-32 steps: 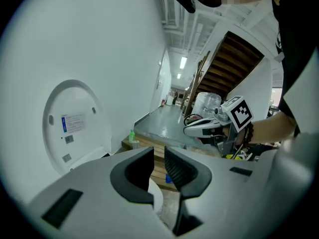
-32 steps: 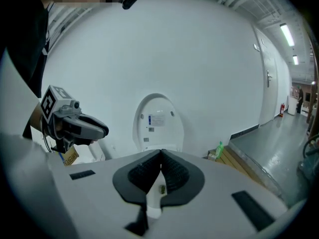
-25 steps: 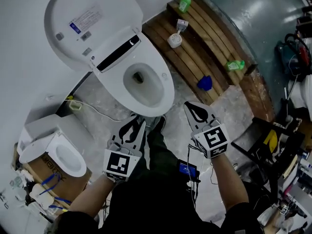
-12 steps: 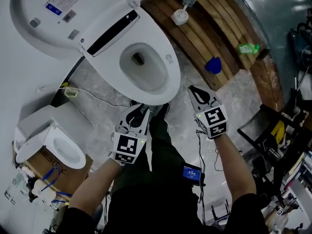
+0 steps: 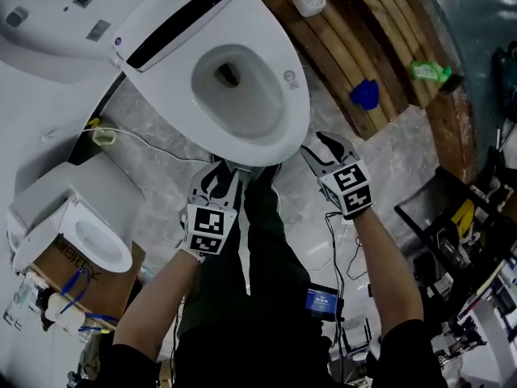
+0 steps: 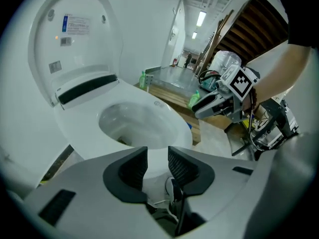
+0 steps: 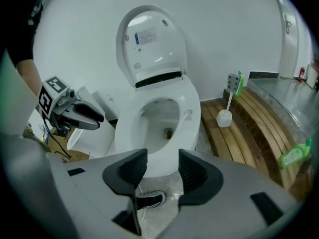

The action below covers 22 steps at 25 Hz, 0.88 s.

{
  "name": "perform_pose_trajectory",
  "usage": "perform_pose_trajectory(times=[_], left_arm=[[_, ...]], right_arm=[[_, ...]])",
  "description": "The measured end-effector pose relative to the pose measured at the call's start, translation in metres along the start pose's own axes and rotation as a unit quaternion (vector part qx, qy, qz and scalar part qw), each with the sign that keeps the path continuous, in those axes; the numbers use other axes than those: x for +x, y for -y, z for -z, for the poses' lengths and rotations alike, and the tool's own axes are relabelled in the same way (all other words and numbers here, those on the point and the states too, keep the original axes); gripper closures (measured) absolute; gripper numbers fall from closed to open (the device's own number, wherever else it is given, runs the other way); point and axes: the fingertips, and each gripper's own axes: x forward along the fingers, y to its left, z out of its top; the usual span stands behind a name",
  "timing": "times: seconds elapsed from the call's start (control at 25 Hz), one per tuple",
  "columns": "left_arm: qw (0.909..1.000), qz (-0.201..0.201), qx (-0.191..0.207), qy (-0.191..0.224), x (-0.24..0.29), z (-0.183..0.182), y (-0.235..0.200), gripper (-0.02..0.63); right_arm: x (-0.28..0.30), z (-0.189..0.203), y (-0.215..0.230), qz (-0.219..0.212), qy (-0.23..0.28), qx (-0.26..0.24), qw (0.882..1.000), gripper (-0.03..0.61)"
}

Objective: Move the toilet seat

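Grey marbled floor (image 5: 161,176), a white wall, and a slatted wooden platform (image 5: 380,47) to the right with a toilet brush (image 5: 309,1) on it. Head view: we note the toilet with its lid (image 5: 48,6) raised against the wall. The toilet seat (image 5: 297,107) appears to lie flat on the bowl, its long axis running from the hinge toward the person. The left gripper (image 5: 222,170) sits just below the seat's front edge and the right gripper (image 5: 321,147) just beside its front-right curve. Both are near, and neither touches that we can see. A second, smaller toilet (image 5: 81,241) stands well apart at the left. Left gripper view: the fingers (image 6: 130,169) have just been opening and stand moderately apart, released. Only the bowl's front shows beyond the gap, and nothing is gripped. The seat rim lies ahead and slightly above. Right gripper view: the fingers (image 7: 195,172) have just been opening and stand wide, released and empty. The front of the bowl and a shoe (image 7: 149,201) on the floor show through the gap. We judge the two hands about equally close. The coming move turns on getting fingers onto the front edge, the end farthest from the hinge.
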Motion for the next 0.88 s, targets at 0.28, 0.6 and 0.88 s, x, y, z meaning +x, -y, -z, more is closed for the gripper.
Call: perform_pose_trajectory(times=[0.28, 0.6, 0.88], left_arm=[[0.9986, 0.012, -0.028, -0.043, 0.032, 0.054, -0.008, 0.443], [0.9964, -0.001, -0.048, -0.070, 0.067, 0.092, -0.010, 0.440], [0.9941, 0.027, -0.049, -0.094, 0.091, 0.104, -0.002, 0.440]], right_arm=[[0.030, 0.045, -0.018, -0.016, -0.037, -0.042, 0.998, 0.387], [0.069, 0.083, -0.015, -0.020, -0.084, -0.084, 0.993, 0.387], [0.089, 0.094, -0.011, -0.015, -0.113, -0.108, 0.988, 0.385]])
